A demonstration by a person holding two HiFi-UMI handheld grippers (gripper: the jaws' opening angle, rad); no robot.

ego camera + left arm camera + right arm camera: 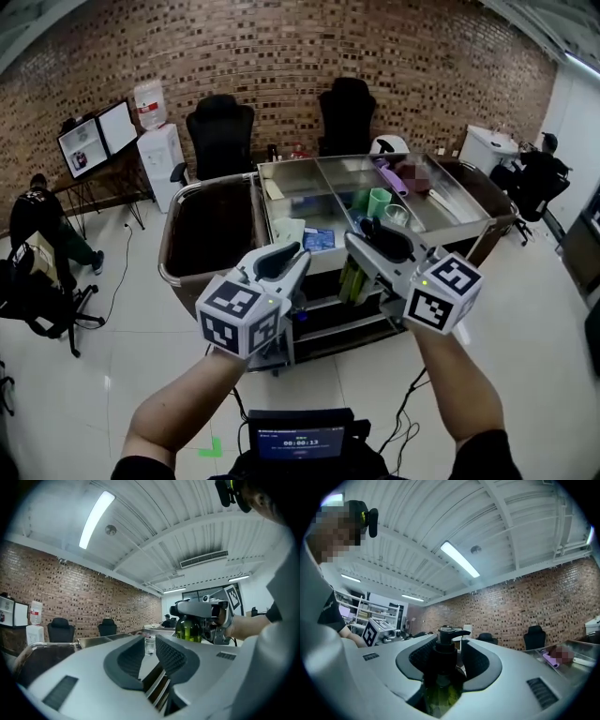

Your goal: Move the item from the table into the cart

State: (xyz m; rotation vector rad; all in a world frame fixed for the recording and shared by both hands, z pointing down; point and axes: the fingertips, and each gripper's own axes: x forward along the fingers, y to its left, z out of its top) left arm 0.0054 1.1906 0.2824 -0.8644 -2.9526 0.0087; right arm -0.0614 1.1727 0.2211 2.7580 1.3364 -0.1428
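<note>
My right gripper [380, 242] is shut on a green bottle with a black pump top [446, 667]. The jaws clamp its neck, and its green body [350, 278] hangs below them. The same bottle [189, 628] shows in the left gripper view, off to the right. My left gripper [281, 261] is held up beside it, open, with nothing between its fingers [166, 656]. Both grippers hover in front of the cart's brown basket [204, 234] and the steel-topped table [441, 211].
On the table stand a green cup [378, 202], a clear glass [397, 216], a purple item [389, 174] and a blue packet [319, 238]. Two black office chairs [221, 131] stand behind, against the brick wall. People sit at the far left [37, 220] and far right [539, 169].
</note>
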